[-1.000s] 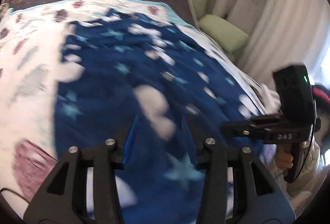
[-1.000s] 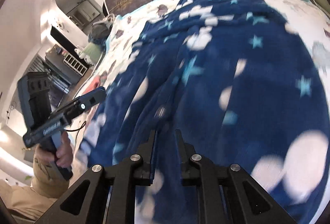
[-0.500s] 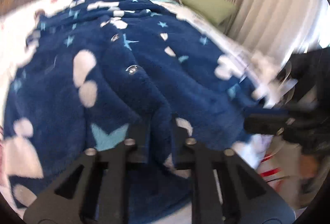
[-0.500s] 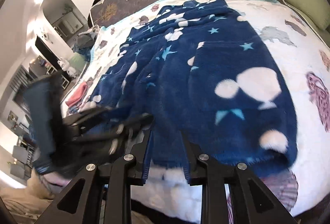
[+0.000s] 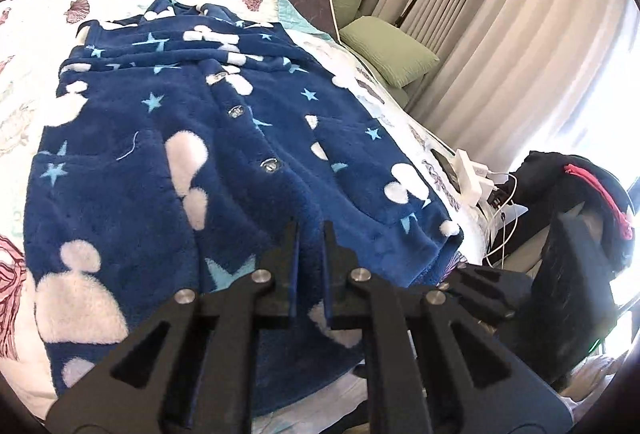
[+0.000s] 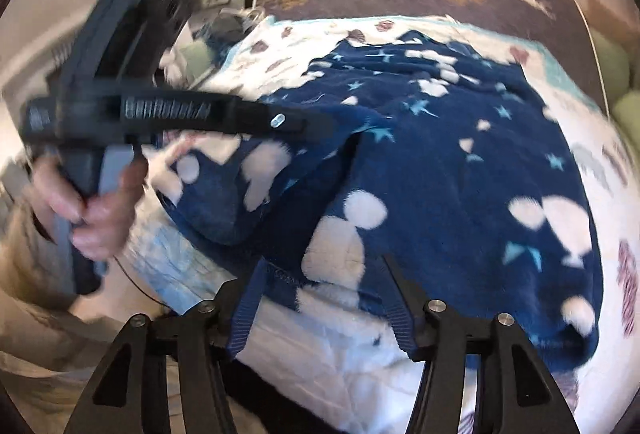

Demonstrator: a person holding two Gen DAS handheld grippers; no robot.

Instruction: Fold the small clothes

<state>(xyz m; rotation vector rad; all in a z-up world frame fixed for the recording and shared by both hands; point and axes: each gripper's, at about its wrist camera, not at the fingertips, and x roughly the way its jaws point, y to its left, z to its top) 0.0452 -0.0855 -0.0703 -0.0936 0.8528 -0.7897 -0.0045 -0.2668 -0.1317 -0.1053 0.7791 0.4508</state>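
Gathering the near hem for a first fold
My left gripper (image 5: pixel 310 234) pinches the robe (image 5: pixel 224 162) hem; my right gripper (image 6: pixel 324 274) gapes over it and must clamp next

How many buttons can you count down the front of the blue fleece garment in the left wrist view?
3. On the blue fleece garment: the upper button, middle button and lower button. The left gripper may hide more below.
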